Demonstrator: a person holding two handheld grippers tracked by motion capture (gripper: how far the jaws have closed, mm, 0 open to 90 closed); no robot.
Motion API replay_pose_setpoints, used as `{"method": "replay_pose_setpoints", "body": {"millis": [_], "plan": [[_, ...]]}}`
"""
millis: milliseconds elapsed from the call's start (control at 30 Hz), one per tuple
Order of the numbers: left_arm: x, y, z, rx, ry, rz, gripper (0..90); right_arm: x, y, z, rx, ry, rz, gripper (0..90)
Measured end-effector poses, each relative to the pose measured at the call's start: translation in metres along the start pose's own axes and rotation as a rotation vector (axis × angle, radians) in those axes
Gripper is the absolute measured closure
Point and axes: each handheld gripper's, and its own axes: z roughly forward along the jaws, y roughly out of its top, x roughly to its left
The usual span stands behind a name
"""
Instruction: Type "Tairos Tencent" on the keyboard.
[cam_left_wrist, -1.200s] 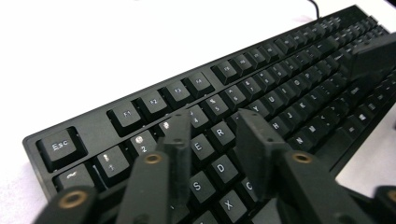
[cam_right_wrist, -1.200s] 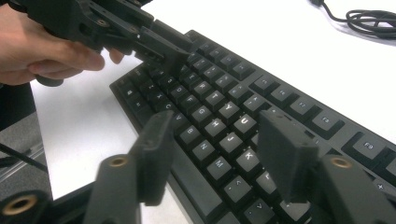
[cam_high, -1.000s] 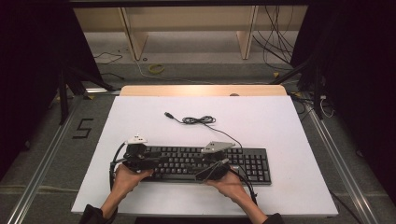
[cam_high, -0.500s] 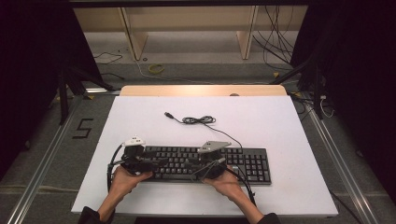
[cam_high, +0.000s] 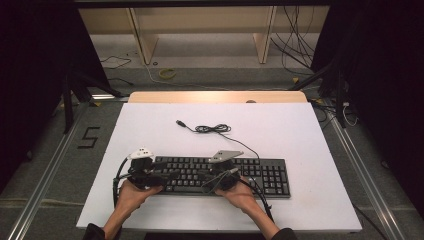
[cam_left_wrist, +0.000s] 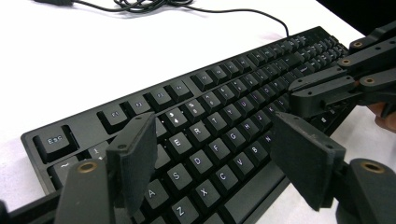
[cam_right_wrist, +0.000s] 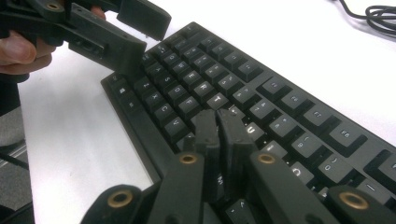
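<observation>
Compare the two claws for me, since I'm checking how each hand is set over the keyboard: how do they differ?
The left claw stands open, jaws spread wide above the letter keys; the right claw is shut, jaws pressed together. The left claw sits over the keyboard's left end, the right claw near its middle. Both are black, hand-held, empty, and low over the keys.

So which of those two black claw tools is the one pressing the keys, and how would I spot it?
Start at the white table and find the long black keyboard near its front edge. The right gripper sits over the middle keys, its two black jaws pinched together with tips down on the keys. The left gripper, at the keyboard's left end, has wide-spread jaws.
</observation>
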Motion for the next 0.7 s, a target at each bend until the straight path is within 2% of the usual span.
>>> {"method": "replay_pose_setpoints", "body": {"millis": [267,700], "plan": [[-0.002,-0.002,-0.005,-0.028,-0.010,0.001,30.2,0.001,0.001,0.006,0.015,0.000,-0.004,89.3],[-0.003,-0.008,-0.010,-0.030,-0.019,0.001,29.9,0.002,0.000,0.012,0.037,-0.007,-0.008,90.0]]}}
